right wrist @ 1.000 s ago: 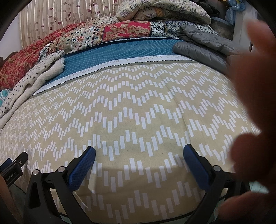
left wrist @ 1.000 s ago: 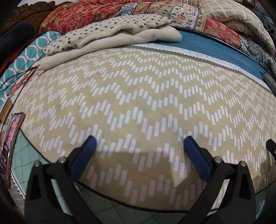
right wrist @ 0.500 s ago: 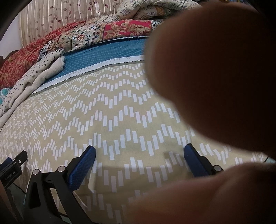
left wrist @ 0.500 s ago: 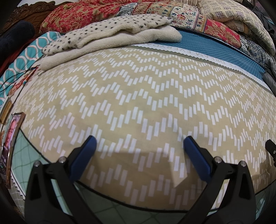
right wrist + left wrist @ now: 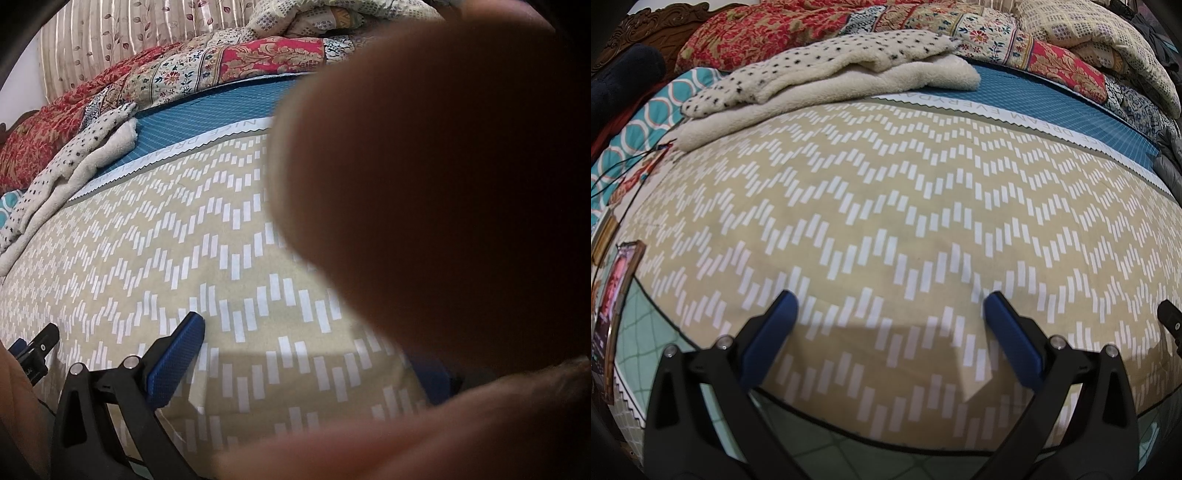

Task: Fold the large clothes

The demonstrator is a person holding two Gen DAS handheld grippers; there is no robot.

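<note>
cloth: a tan cloth with white zigzag dashes lies spread flat across the bed and fills most of both views; its near, dark-trimmed edge runs just under the grippers.
left gripper: the left gripper hangs over the near edge of the cloth, tilted down at it; its blue fingers stand wide apart with nothing between them but the flat cloth below, and i cannot tell if the tips touch it.
right gripper: the right gripper is over the same near edge, further right; its left finger is clear, the right one shows only as a blue patch behind a hand, and the two are wide apart, clamped on nothing.
hand: a blurred hand right in front of the right lens covers the right half of that view.
fleece: a cream fleece with black spots lies on the far left, its edge resting on the cloth.
sheet: a blue sheet with a white lettered border shows beyond the cloth's far edge.
quilts: red patterned quilts are piled along the far side.
green sheet: a pale green sheet shows under the near left corner.
</note>
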